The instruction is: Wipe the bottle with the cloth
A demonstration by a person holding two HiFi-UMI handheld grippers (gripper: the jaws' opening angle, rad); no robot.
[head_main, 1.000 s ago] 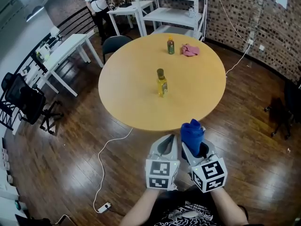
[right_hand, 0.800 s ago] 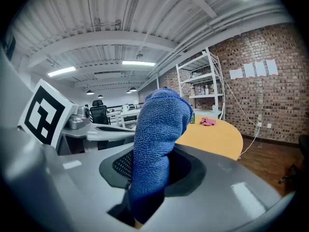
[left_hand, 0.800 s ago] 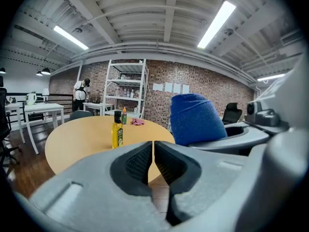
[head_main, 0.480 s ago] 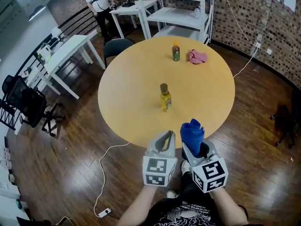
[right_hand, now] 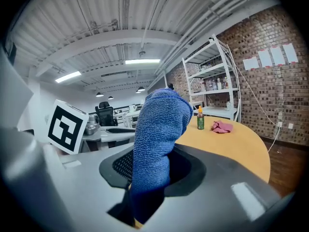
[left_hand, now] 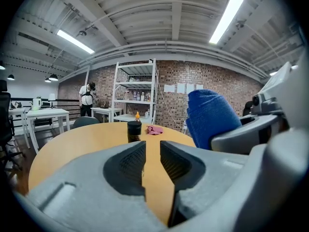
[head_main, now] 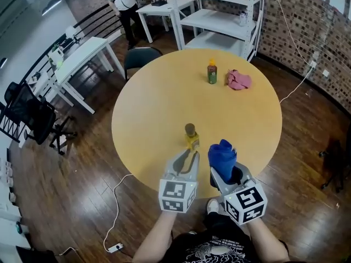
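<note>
A small bottle (head_main: 190, 137) of yellow liquid with a dark cap stands near the front of the round wooden table (head_main: 148, 108). My left gripper (head_main: 188, 156) is just short of it, pointing at it. Its jaws have just been opening and now stand a narrow gap apart with nothing between them. In the left gripper view the bottle (left_hand: 133, 131) shows just beyond the gripper (left_hand: 152, 151). My right gripper (head_main: 224, 171) is shut on a rolled blue cloth (head_main: 222, 156), which sticks up beside the bottle. The right gripper view shows the cloth (right_hand: 157, 144) pinched in the gripper (right_hand: 149, 178).
A green bottle (head_main: 211, 72) with an orange cap and a crumpled pink cloth (head_main: 239, 79) lie at the table's far side. Beyond are a dark chair (head_main: 140, 56), white shelving (head_main: 219, 15), a white side table (head_main: 82, 53) and a standing person (head_main: 123, 4). A cable (head_main: 118, 201) trails on the floor.
Both grippers have moved forward over the table's front edge, close to the yellow bottle. The left jaws, shut earlier, now show a small gap. The blue cloth stays gripped.
</note>
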